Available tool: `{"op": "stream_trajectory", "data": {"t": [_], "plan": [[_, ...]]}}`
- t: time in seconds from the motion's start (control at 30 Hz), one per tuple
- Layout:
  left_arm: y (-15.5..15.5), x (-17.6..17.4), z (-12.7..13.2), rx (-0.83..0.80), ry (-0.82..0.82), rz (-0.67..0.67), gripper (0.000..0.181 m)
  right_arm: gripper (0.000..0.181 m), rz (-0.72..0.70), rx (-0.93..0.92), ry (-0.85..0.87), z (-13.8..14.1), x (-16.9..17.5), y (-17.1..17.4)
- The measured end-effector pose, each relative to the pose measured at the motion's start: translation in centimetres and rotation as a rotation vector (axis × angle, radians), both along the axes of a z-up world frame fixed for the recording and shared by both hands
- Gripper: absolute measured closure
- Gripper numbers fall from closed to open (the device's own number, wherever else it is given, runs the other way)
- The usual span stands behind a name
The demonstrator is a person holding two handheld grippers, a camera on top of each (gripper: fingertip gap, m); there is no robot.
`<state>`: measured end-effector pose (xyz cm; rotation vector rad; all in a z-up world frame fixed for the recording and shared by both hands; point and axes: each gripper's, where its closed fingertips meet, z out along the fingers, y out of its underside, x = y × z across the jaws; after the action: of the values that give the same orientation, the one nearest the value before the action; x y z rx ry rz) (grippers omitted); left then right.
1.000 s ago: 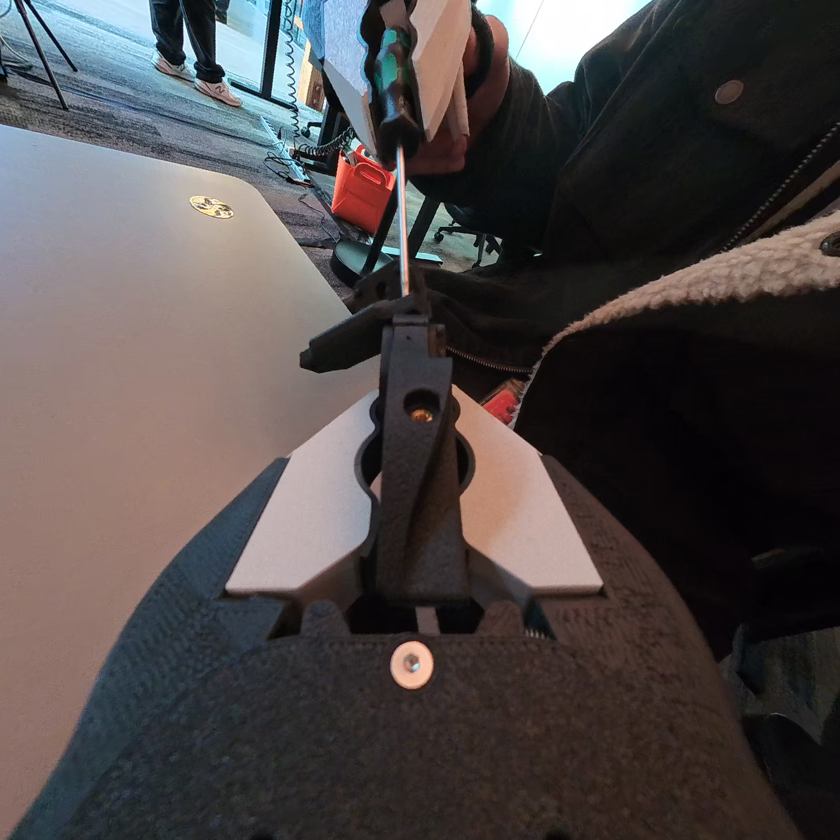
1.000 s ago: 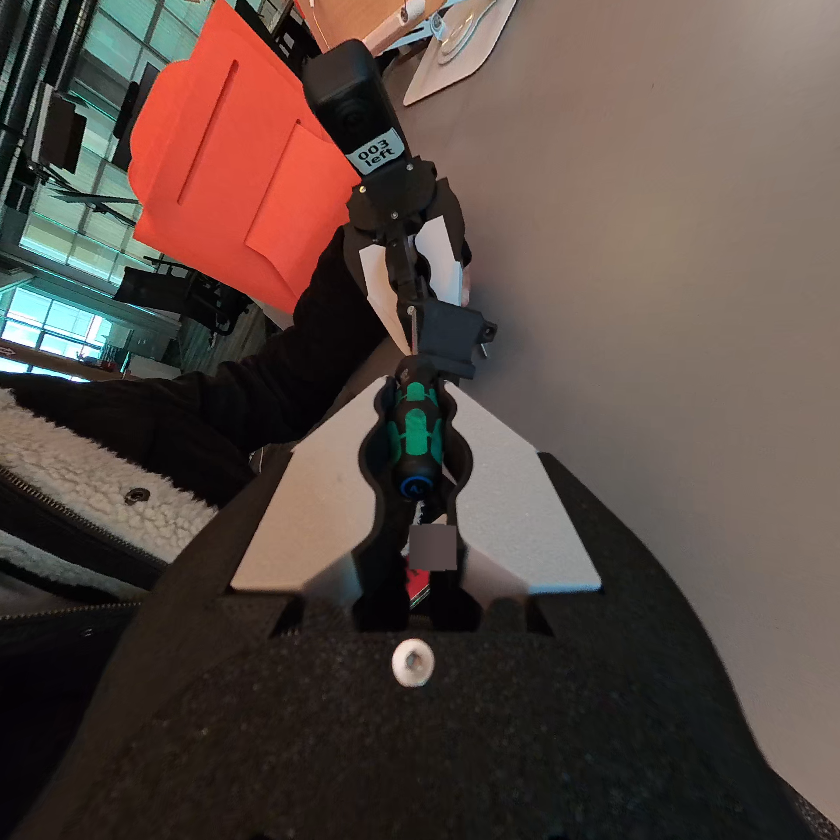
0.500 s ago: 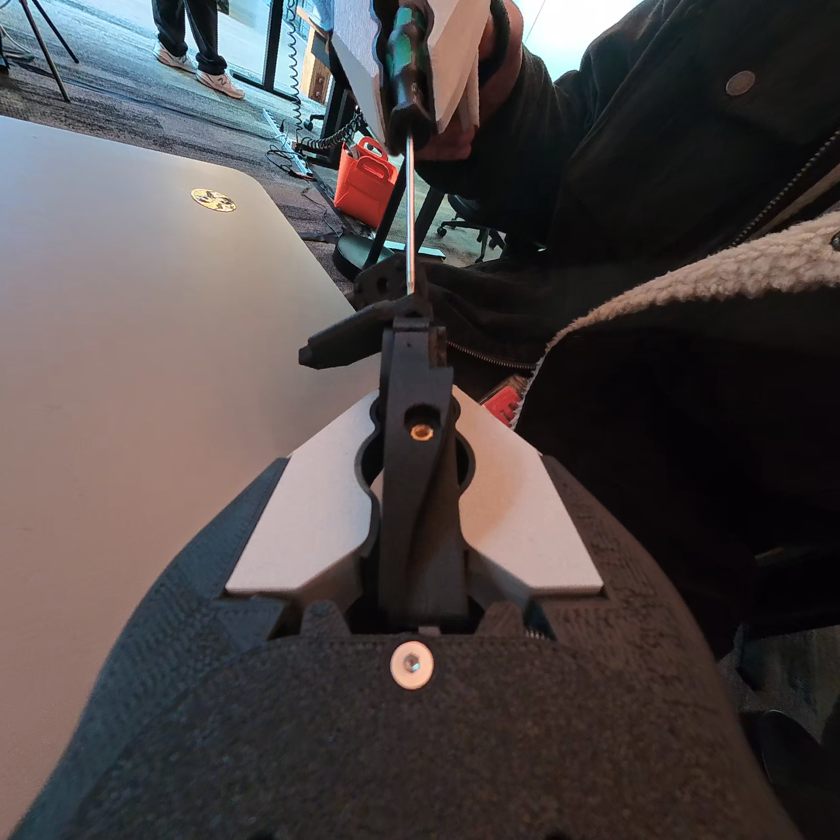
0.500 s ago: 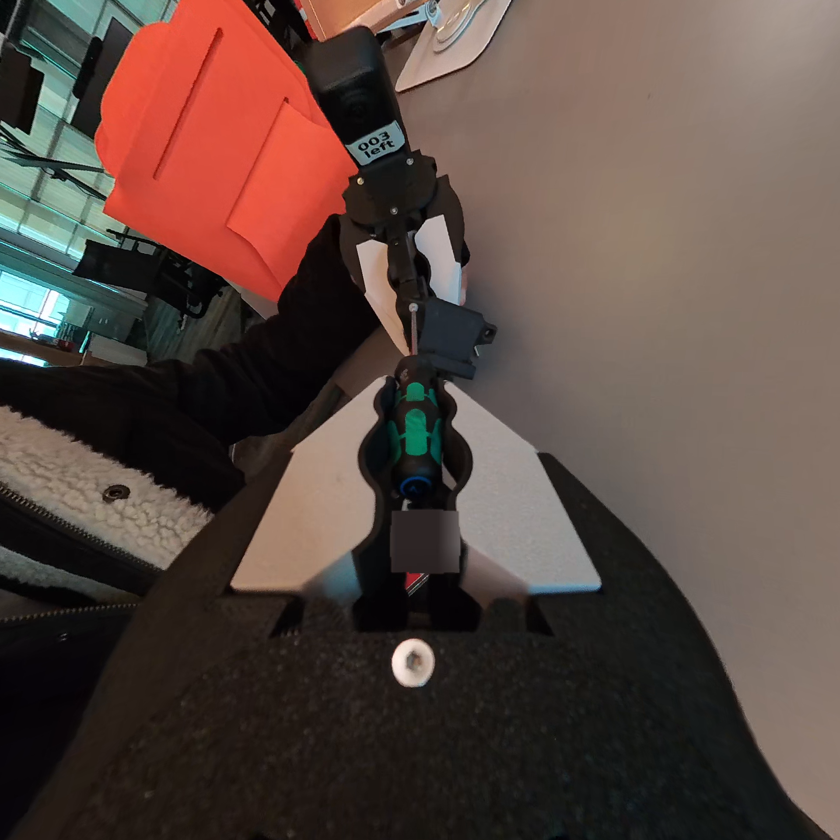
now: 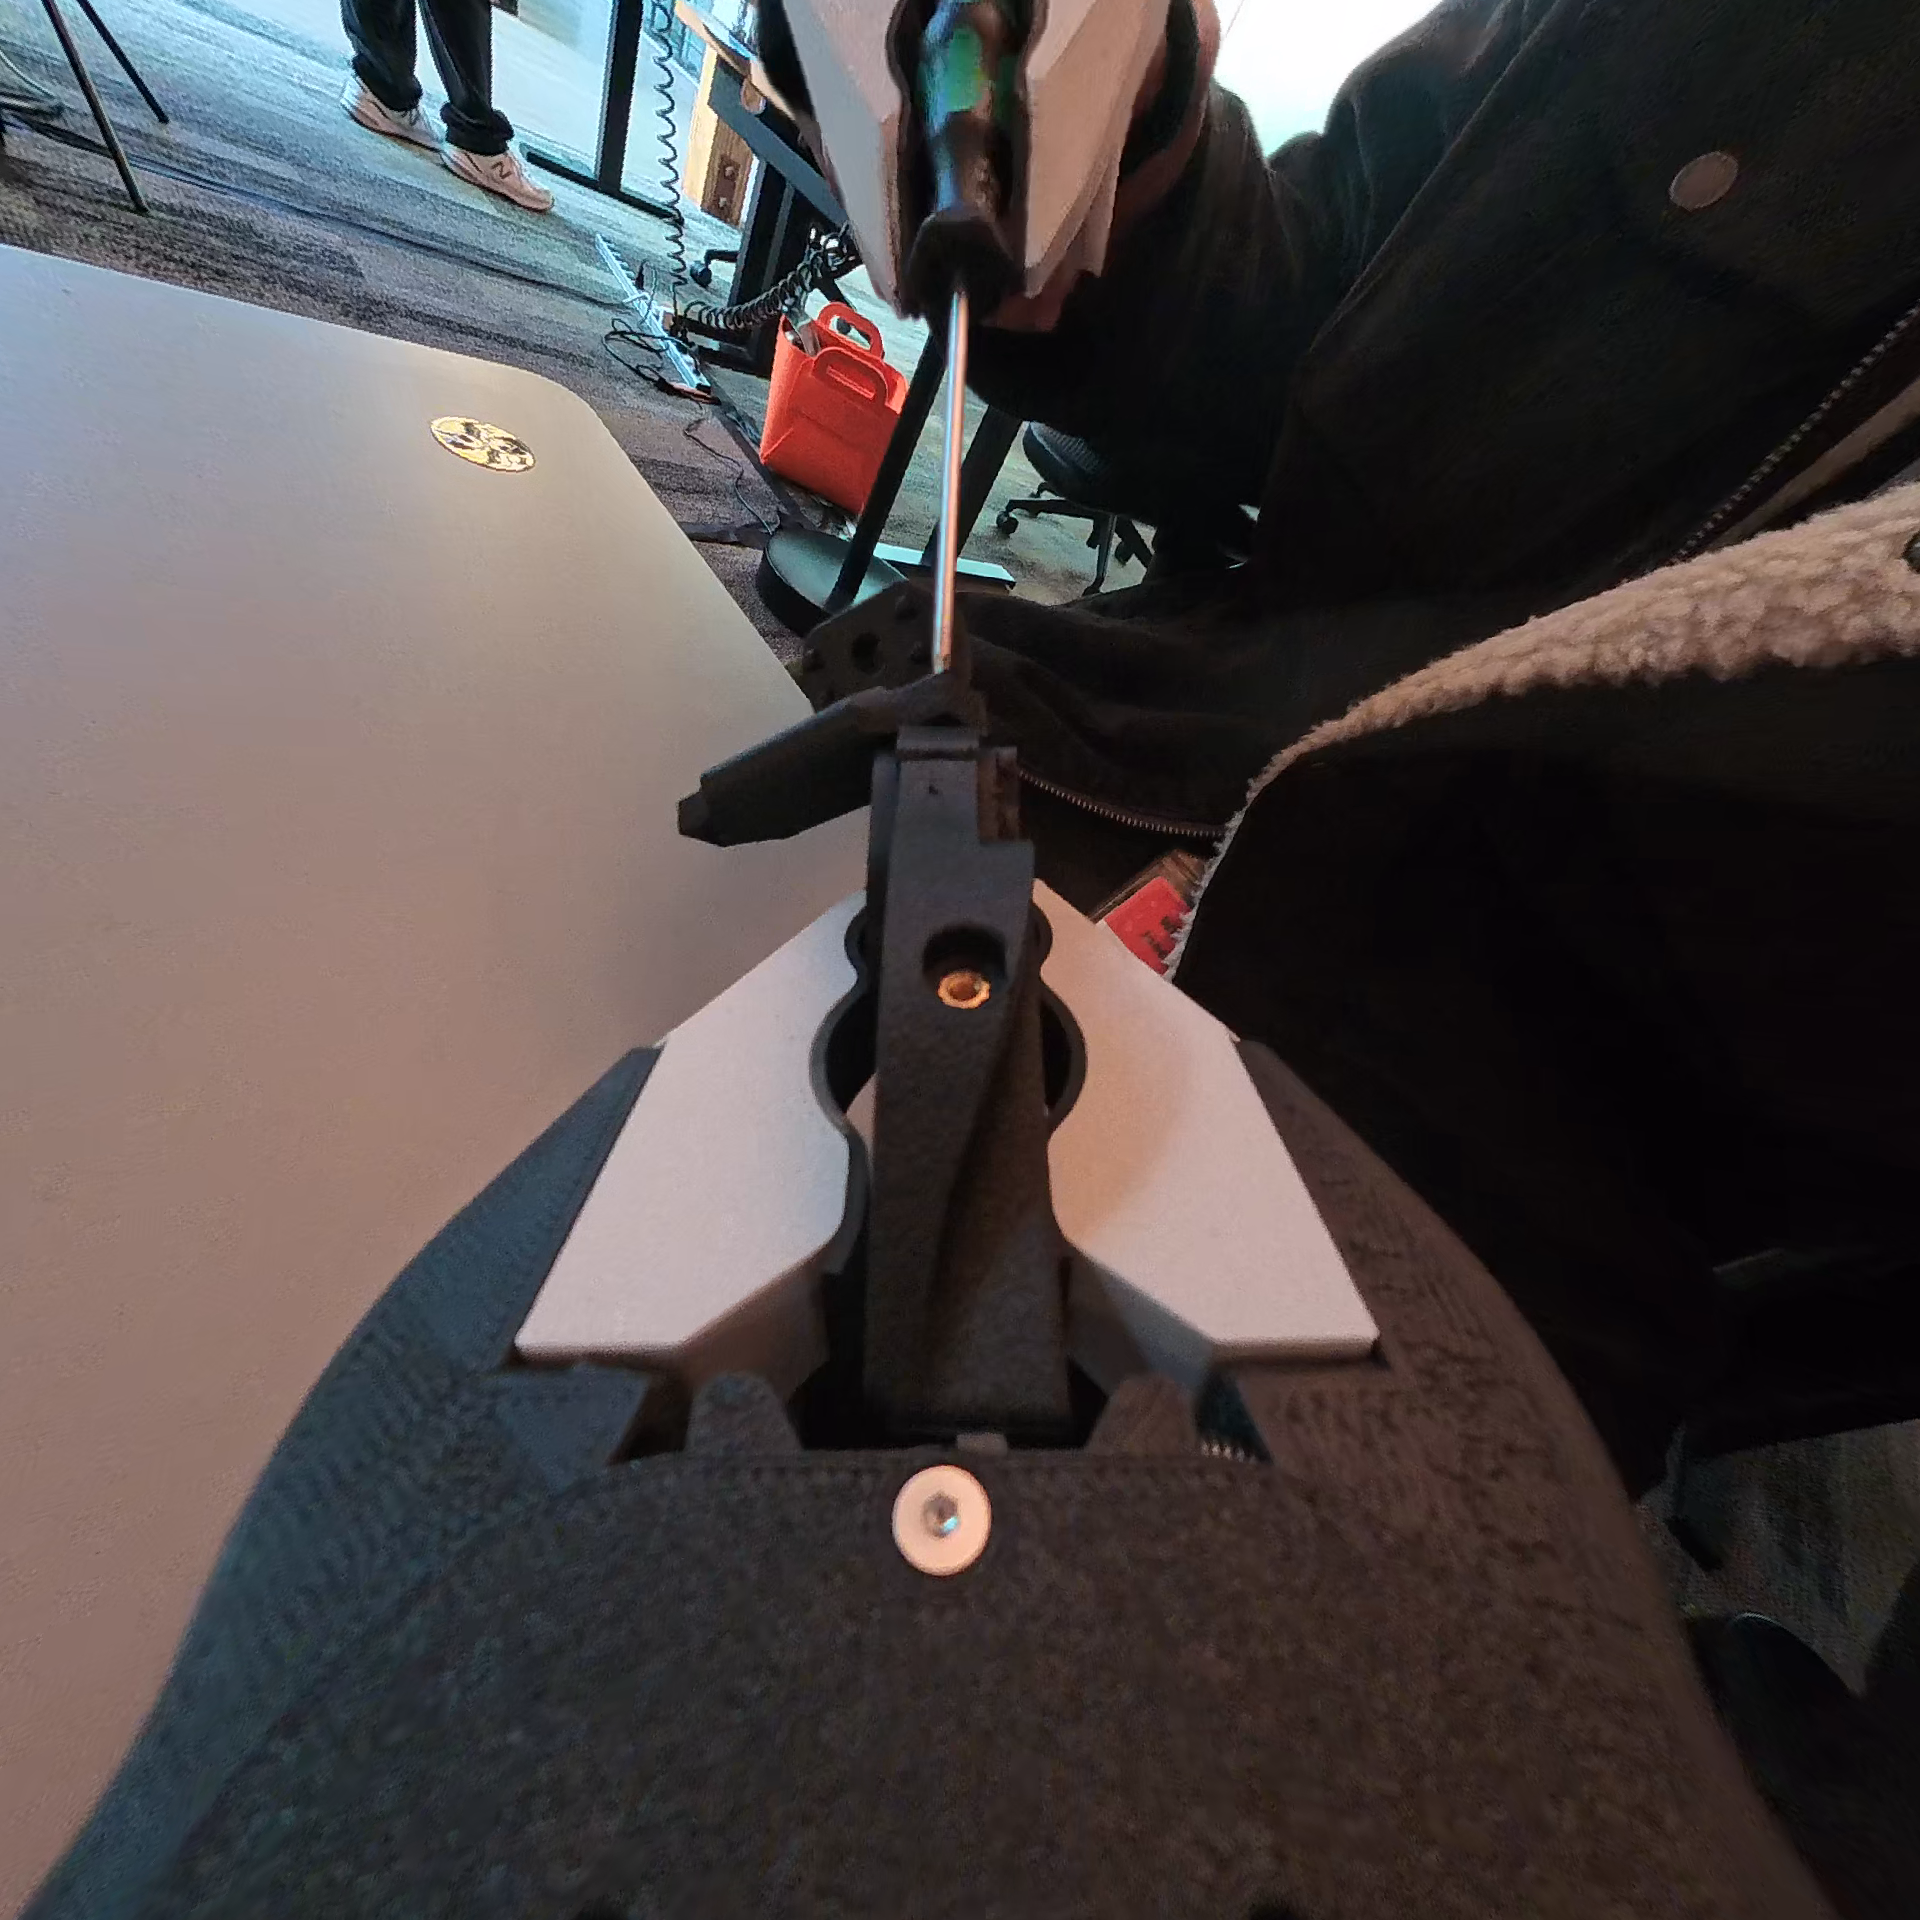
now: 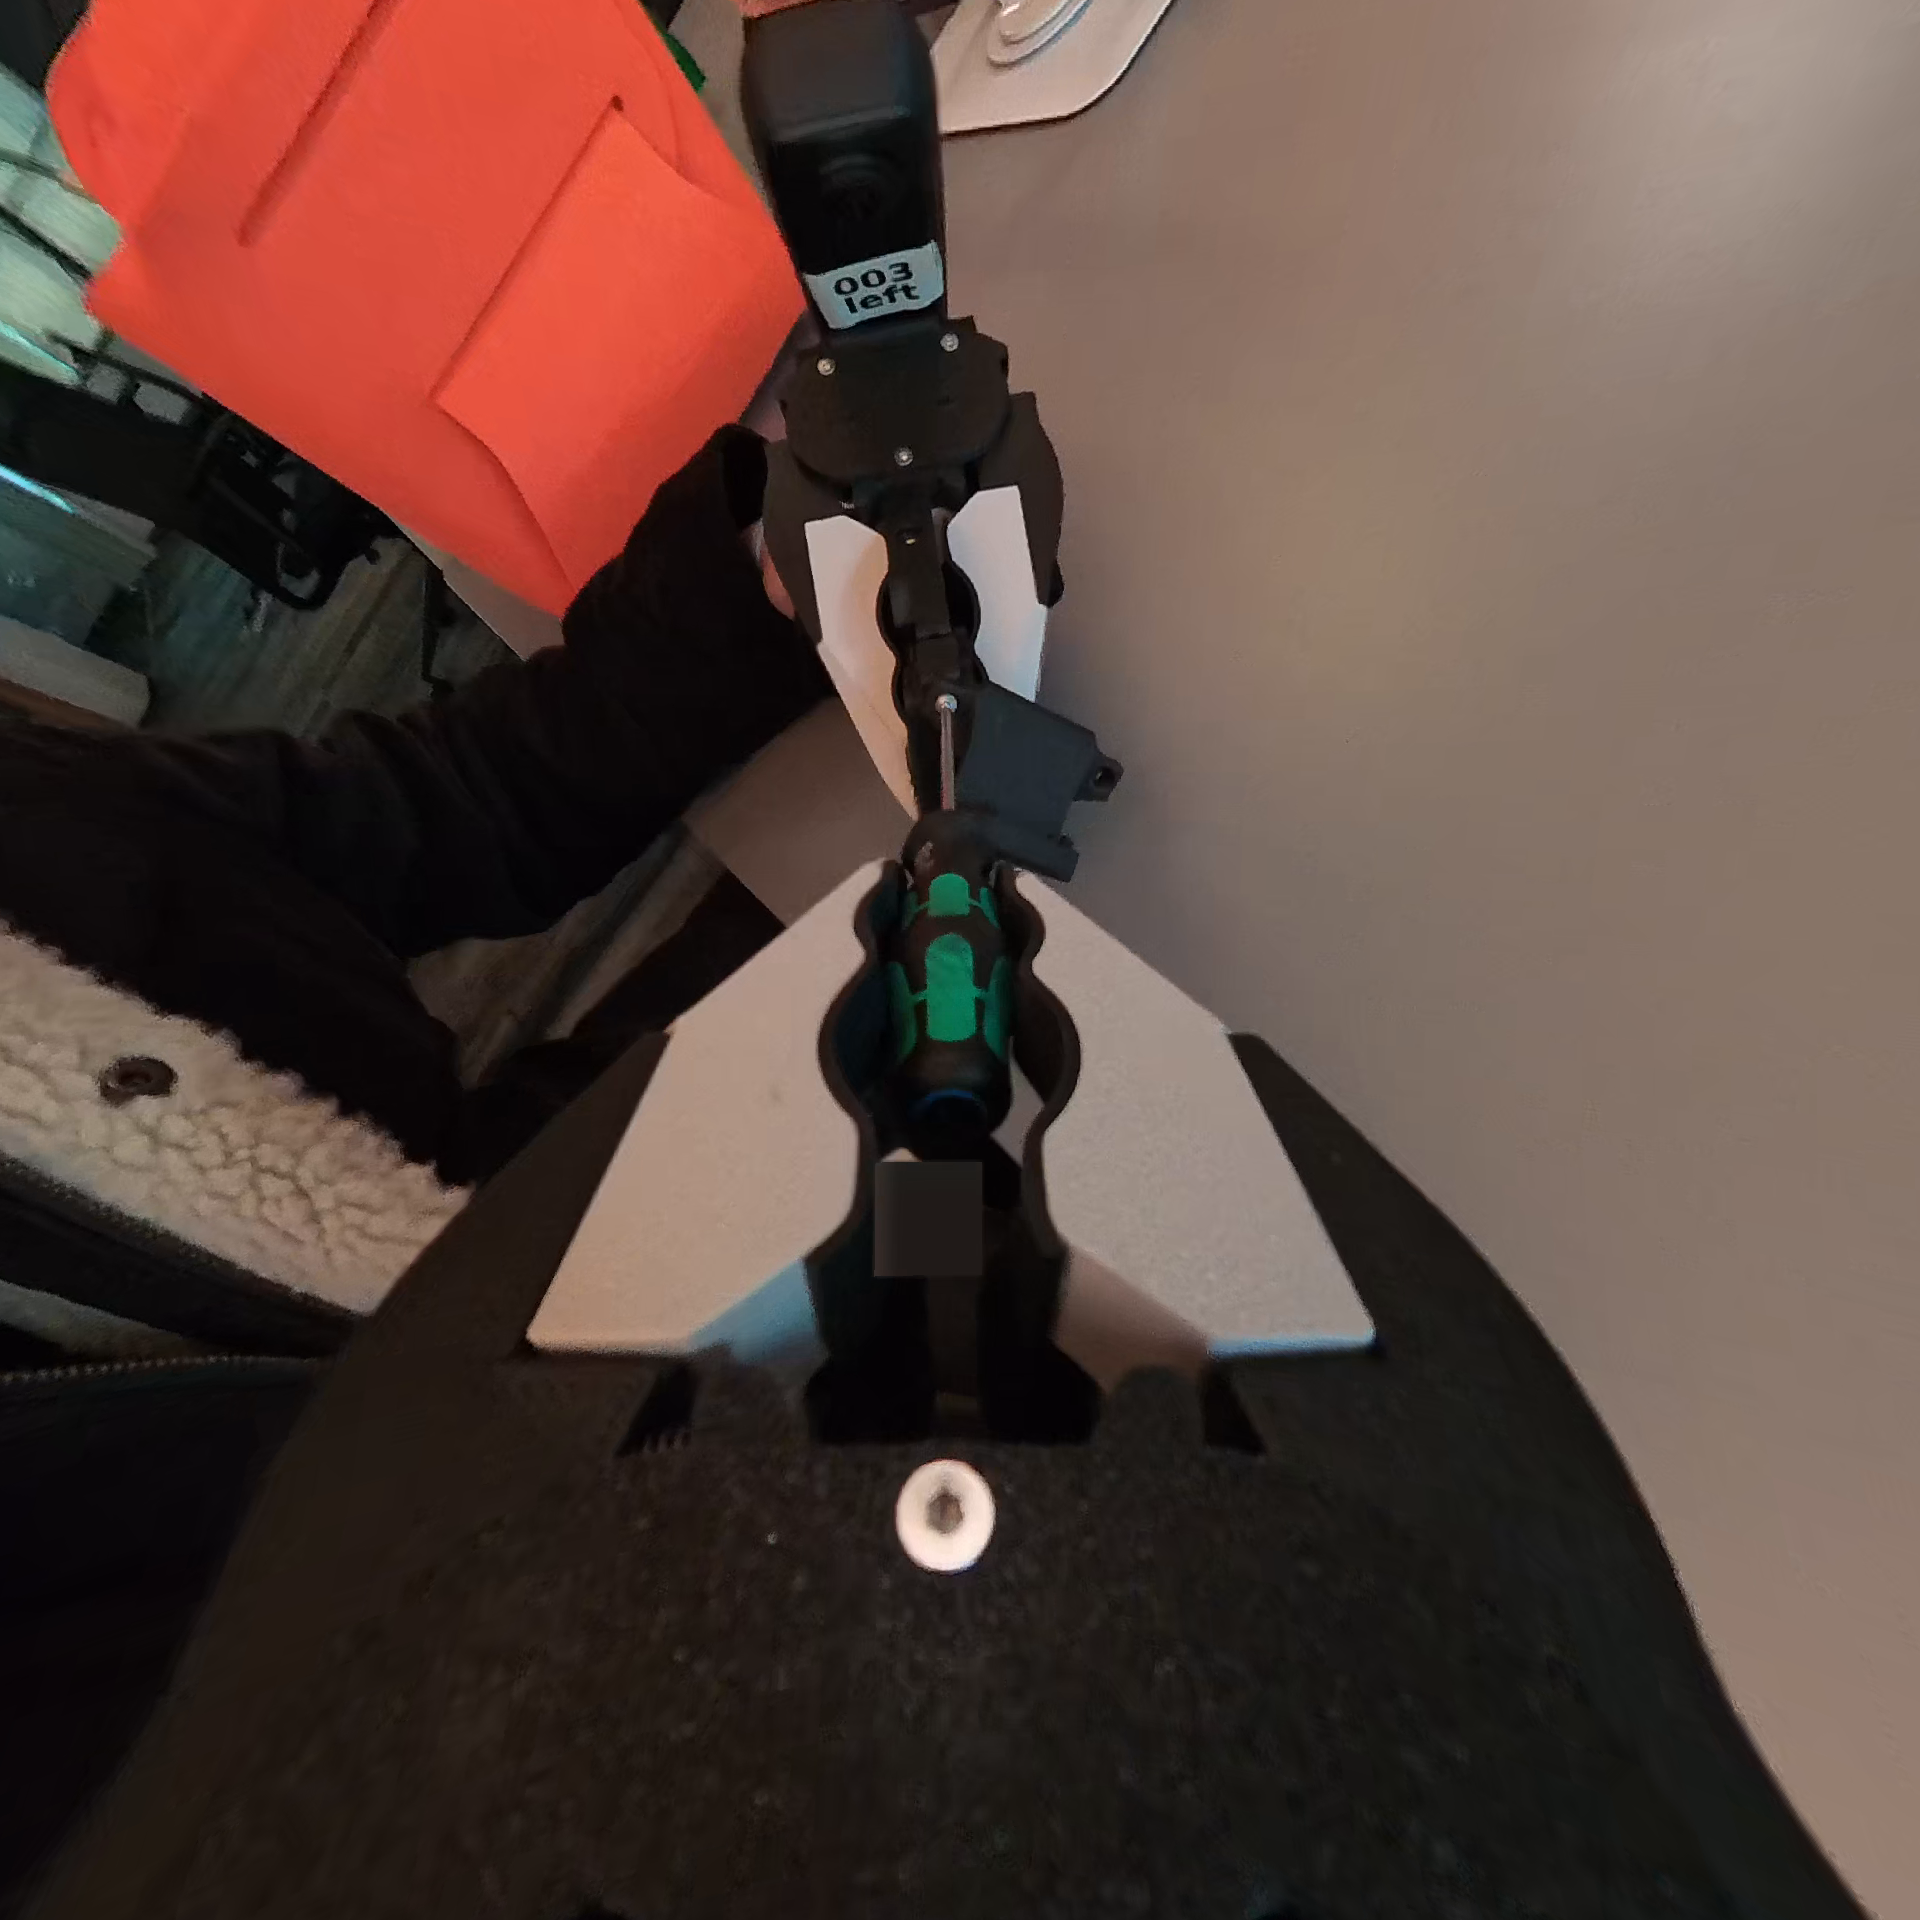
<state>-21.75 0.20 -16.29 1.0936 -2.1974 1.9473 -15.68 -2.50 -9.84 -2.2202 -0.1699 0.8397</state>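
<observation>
Right now my left claw (image 5: 951,997) is clamped on a black bracket (image 5: 940,1091), a printed part with a brass insert in a hole on its near face and a flat arm sticking out toward the counter (image 5: 312,779). My right claw (image 6: 945,997) is closed around a screwdriver (image 6: 951,997) by its green-and-black handle, shaft pointing forward. From the right wrist view the shaft tip meets the bracket (image 6: 1023,774) just ahead of the left claw (image 6: 930,613) — whether it sits in a screw head I cannot tell. From the left wrist view the screwdriver (image 5: 951,447) comes down from the right claw (image 5: 961,156) onto the bracket's far top edge. Both claws sit off the counter's edge, in front of a person's dark jacket (image 5: 1558,520) with fleece lining. An orange bag (image 5: 831,416) stands on the floor beyond — near coiled cables.
</observation>
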Motion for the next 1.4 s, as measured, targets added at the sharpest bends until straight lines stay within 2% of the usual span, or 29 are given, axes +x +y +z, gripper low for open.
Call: {"op": "stream_trajectory", "data": {"t": [0.13, 0.2, 0.33, 0.37, 0.43, 0.53, 0.67, 0.73, 0.87, 0.93, 1.03, 1.13, 1.4], "plan": [[-0.2, 0.0, -0.3, -0.004, 0.019, -0.009, 0.159, 0.165, 0.159, 0.155, -0.266, 0.1, 0.1, 0.2], [-0.2, -0.1, -0.1, -0.011, 0.014, -0.013, 0.159, 0.165, 0.319, 0.375, -0.513, 0.4, 0.0, 0.3], [-0.3, -0.2, 0.5, -0.037, -0.002, -0.019, 0.159, 0.165, 0.685, 0.958, -1.158, 1.1, -0.4, 0.0], [-0.3, -0.2, 0.5, -0.039, 0.0, -0.019, 0.159, 0.165, 0.742, 1.028, -1.264, 1.2, -0.5, 0.0], [-0.5, -0.2, 0.5, -0.043, 0.002, -0.027, 0.159, 0.164, 0.804, 1.081, -1.361, 1.2, -0.7, -0.2], [-0.5, -0.3, 0.5, -0.039, -0.001, -0.033, 0.159, 0.165, 0.765, 1.023, -1.268, 1.7, -0.8, -0.8], [0.0, -0.2, 0.8, -0.049, -0.012, -0.014, 0.159, 0.165, 0.516, 0.917, -0.891, 4.3, -0.8, -1.9], [0.0, -0.2, 0.8, -0.046, -0.013, -0.012, 0.159, 0.165, 0.351, 0.683, -0.658, 4.1, 0.0, -1.9], [-0.2, -0.2, 0.5, -0.032, -0.007, -0.016, 0.159, 0.165, 0.123, 0.188, -0.104, 2.5, -0.3, -1.5], [-0.2, -0.1, 0.5, -0.03, -0.006, -0.015, 0.159, 0.165, 0.028, 0.093, 0.083, 2.6, -0.1, -1.0], [-0.2, -0.1, 0.5, -0.028, -0.007, -0.014, 0.159, 0.165, -0.042, 0.045, 0.077, 1.8, 0.3, -0.4], [-0.3, -0.1, 0.5, -0.025, -0.009, -0.014, 0.159, 0.165, -0.027, -0.004, 0.04, 0.7, -0.3, -0.5], [-0.4, -0.1, 0.2, -0.012, -0.003, -0.015, 0.159, 0.165, -0.035, -0.011, 0.043, 0.4, -0.1, -0.4]]}}
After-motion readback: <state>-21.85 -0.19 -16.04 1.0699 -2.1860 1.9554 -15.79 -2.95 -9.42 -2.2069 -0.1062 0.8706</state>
